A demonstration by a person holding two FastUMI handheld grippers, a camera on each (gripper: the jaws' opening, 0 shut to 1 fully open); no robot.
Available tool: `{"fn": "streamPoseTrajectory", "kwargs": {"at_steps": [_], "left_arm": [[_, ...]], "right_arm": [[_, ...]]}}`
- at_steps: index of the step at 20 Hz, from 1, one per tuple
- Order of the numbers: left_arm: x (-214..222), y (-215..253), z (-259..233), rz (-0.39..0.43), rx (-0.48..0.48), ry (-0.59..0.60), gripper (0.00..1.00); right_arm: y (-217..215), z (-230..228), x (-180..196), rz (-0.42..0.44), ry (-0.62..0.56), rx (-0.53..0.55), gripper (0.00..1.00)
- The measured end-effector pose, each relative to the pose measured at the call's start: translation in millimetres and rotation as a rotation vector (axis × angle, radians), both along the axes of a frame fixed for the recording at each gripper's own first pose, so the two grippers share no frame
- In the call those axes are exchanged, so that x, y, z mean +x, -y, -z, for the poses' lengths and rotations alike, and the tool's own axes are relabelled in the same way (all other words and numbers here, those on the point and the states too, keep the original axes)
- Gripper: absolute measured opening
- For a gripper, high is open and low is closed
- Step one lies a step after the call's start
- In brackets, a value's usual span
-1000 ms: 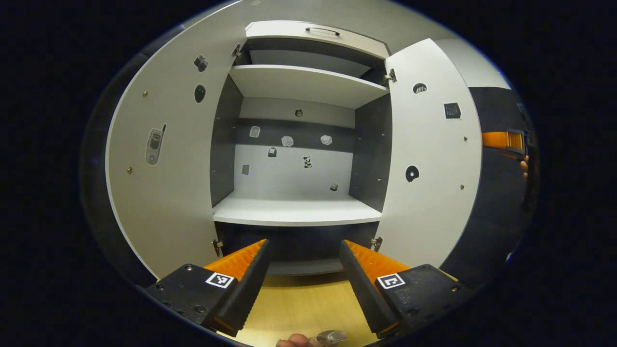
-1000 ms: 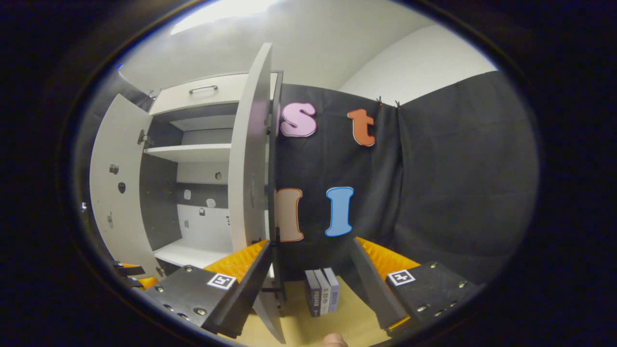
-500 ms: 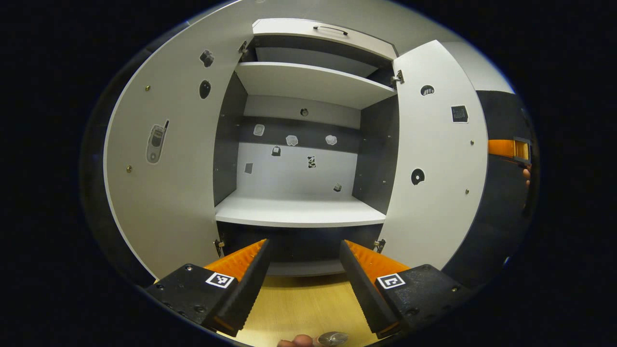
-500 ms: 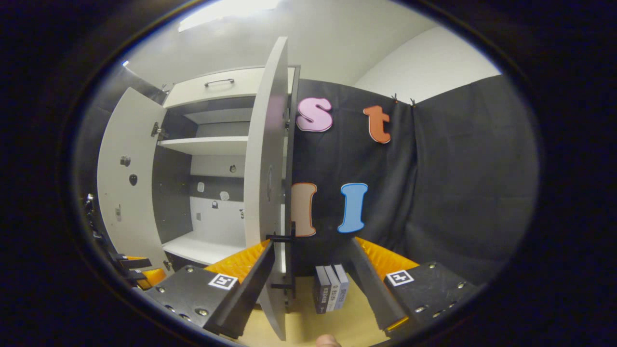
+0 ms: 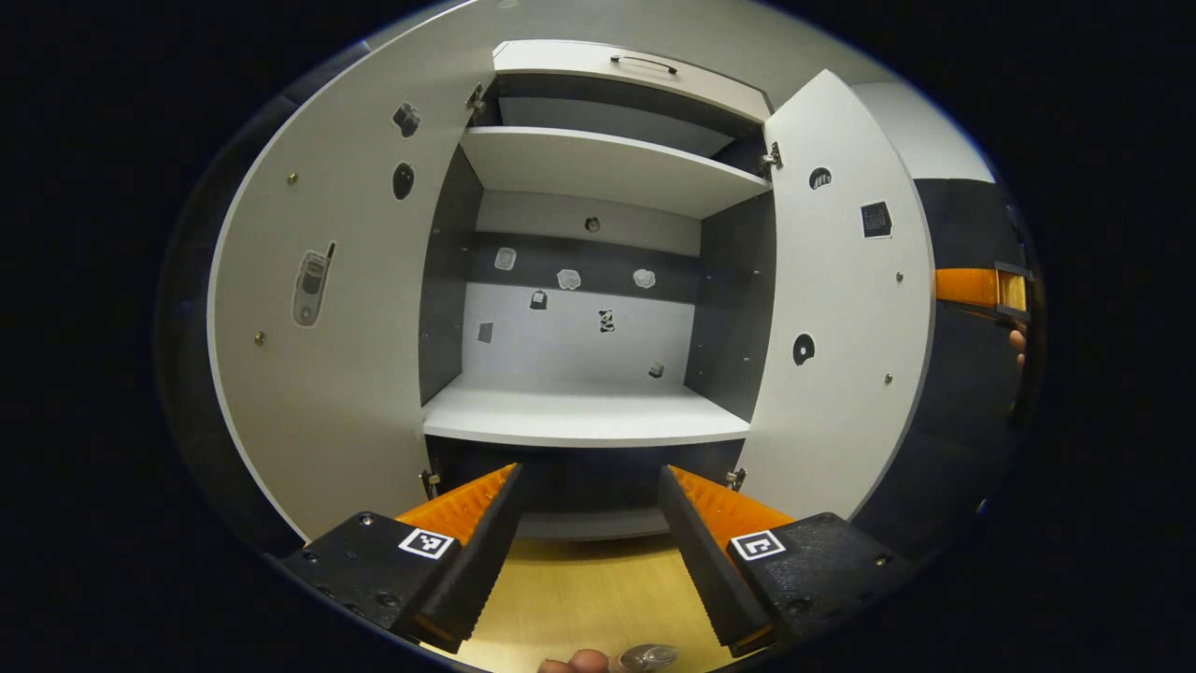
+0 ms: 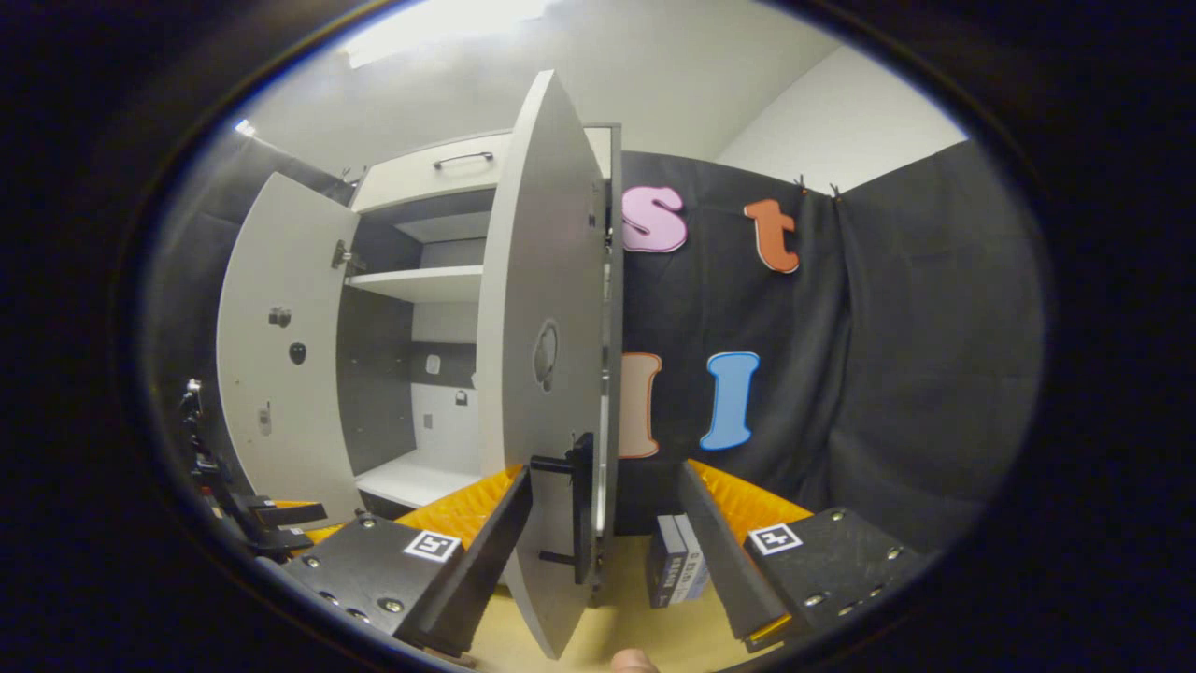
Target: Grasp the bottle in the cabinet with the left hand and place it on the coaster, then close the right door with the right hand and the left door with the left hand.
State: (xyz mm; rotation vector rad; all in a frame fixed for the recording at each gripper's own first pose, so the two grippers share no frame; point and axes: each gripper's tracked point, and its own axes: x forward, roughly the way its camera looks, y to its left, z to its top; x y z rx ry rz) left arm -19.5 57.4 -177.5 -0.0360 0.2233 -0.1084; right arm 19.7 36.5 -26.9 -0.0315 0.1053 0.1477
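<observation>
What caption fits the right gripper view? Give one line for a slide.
Open right tongs at the right door's black handle, cabinet open, small boxes on the table.

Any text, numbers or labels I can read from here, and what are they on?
No text is readable.
Upright boxes: print too small to read.
Door stickers: pictures, no words.
Square tags on the left gripper: patterns only.

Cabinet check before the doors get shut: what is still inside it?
In the left gripper view the cabinet has two bare shelves, the lower shelf holding nothing; small stickers dot its back wall. The space under that shelf is dark, partly covered by the tongs.
</observation>
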Motion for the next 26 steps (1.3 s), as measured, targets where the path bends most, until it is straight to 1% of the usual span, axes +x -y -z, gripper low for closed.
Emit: {"fn": "streamPoseTrajectory", "kwargs": {"at_steps": [11, 12, 14, 16, 19, 21, 24, 26], "left_arm": [[-18, -36, -10, -0.091, -0.008, 0.014, 0.92], [-20, -38, -12, -0.097, -0.01, 0.018, 0.92], [-23, -44, -16, -0.109, -0.016, 0.03, 0.93], [-29, -53, -20, -0.129, -0.017, 0.036, 0.92], [-36, -68, -28, -0.161, -0.019, 0.058, 0.92], [-42, -80, -32, -0.19, -0.023, 0.07, 0.92], [-52, -98, -36, -0.232, -0.032, 0.081, 0.92], [-59, -114, -38, -0.267, -0.026, 0.085, 0.92]], "right_arm": [[-46, 11, 11, -0.102, -0.026, 0.028, 0.96], [-51, 14, 14, -0.109, -0.035, 0.021, 0.92], [-64, 22, 17, -0.128, -0.041, 0.019, 0.96], [-84, 26, 17, -0.171, -0.05, 0.023, 0.96], [-124, 31, 11, -0.276, -0.06, 0.034, 0.96], [-144, 33, 8, -0.321, -0.058, 0.018, 0.96], [-168, 38, 5, -0.366, -0.059, -0.01, 0.96], [-180, 41, 3, -0.385, -0.067, -0.003, 0.96]]}}
